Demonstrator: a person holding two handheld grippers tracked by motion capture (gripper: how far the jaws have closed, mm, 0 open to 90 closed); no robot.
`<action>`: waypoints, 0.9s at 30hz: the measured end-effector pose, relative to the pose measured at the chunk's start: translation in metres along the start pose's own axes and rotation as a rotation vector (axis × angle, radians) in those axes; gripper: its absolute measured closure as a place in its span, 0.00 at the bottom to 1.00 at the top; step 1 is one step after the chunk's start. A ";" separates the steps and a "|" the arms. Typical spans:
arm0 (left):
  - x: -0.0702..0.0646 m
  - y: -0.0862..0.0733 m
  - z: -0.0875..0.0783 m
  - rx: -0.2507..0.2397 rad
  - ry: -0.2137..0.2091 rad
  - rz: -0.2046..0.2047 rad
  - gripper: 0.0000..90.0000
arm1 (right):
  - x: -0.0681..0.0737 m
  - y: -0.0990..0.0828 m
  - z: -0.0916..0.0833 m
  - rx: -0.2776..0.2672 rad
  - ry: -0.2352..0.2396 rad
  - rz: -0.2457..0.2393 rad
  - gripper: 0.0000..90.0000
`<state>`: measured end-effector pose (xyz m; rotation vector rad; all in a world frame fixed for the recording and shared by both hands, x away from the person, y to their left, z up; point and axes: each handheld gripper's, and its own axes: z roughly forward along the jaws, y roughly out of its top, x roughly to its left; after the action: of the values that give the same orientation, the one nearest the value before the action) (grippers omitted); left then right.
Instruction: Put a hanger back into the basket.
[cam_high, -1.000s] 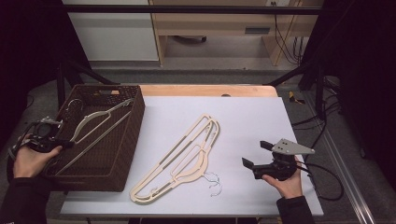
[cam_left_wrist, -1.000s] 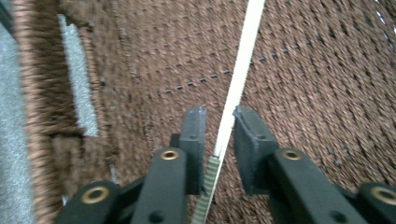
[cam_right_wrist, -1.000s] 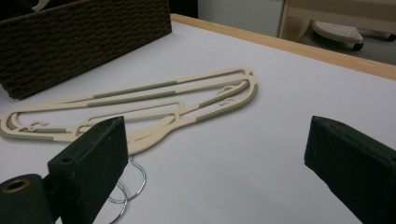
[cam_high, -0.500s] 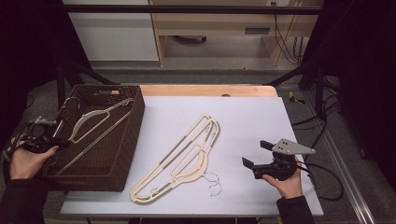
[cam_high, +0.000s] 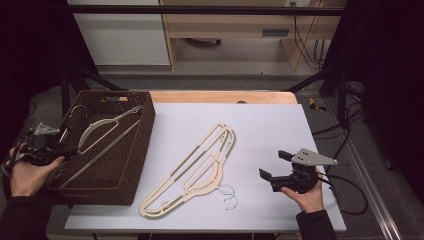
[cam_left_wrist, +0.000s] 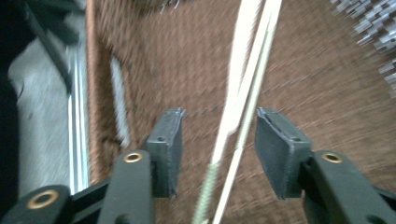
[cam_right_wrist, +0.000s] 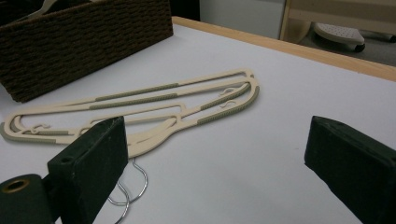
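Cream hanger (cam_high: 102, 131) lying slanted in the brown wicker basket (cam_high: 131, 165), metal hook toward its far corner

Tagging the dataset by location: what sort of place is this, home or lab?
Most likely a lab or data-collection room, not a home: a dark frame of bars stands around the white table, loose cables hang behind, and a cable-trailing right gripper is hand-held.

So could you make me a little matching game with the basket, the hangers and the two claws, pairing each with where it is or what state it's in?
1. wicker basket
2. hangers on the table
3. left claw
4. right claw

a. open over the bare mat
b. dark brown, at the table's left
c. cream, with metal hooks
d. astride a hanger in the basket, not gripping

Pairs: 1-b, 2-c, 3-d, 4-a
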<state>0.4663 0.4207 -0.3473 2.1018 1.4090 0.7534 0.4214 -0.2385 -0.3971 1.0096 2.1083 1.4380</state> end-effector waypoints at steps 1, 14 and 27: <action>-0.005 0.002 -0.004 -0.026 -0.004 0.000 0.50 | 0.000 0.000 0.000 -0.004 -0.001 0.001 0.07; -0.064 0.017 -0.037 -0.250 -0.137 0.070 0.44 | 0.001 0.002 -0.004 -0.017 0.003 0.003 0.07; -0.126 0.016 -0.037 -0.356 -0.303 0.124 0.26 | 0.004 0.003 -0.003 -0.022 0.015 0.001 0.06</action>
<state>0.4125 0.3011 -0.3312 1.9350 0.9166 0.6439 0.4183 -0.2369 -0.3932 0.9946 2.0981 1.4704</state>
